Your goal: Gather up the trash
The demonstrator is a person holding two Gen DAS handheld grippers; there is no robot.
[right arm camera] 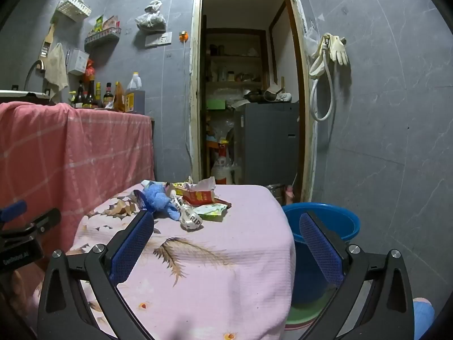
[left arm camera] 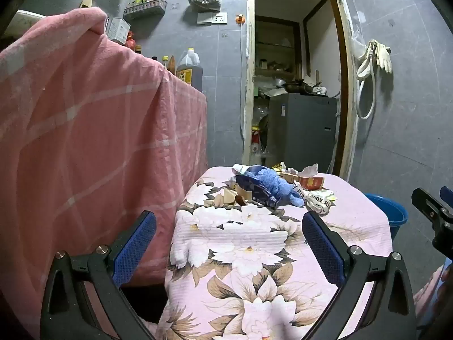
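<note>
Nothing seems collected yet: the trash lies in a heap at the far edge of the bench, the bucket waits beside its right edge, and both the left hand-held gripper and the right hand-held gripper stand wide open and empty.

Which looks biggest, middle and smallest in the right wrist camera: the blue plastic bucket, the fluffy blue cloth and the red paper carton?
1. Blue plastic bucket, clearly largest, though it also sits nearer the camera.
2. and 3. Fluffy blue cloth and red paper carton look about alike; too close to rank.
</note>
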